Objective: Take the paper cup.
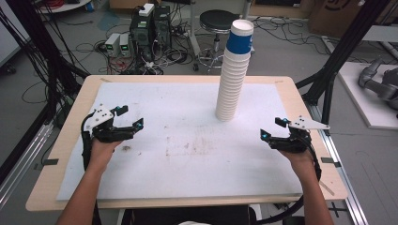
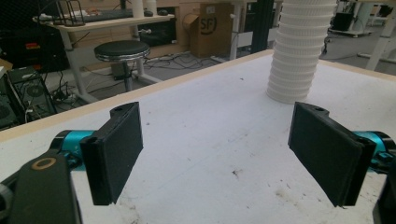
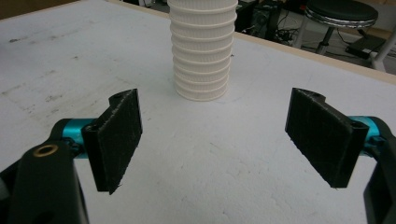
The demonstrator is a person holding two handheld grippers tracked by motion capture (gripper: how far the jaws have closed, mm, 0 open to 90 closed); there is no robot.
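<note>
— Where's the cup stack (image 1: 233, 70)?
— Upright on the white worktop (image 1: 187, 154), toward its far side, well apart from both grippers.
— And the jaws?
— Left gripper (image 1: 126, 117) and right gripper (image 1: 272, 128) both gape wide, empty, the stack ahead of each.

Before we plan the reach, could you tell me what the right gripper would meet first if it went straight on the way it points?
Probably the stack of paper cups: it stands ahead of the open right gripper, slightly left of centre, with bare white table between.
</note>
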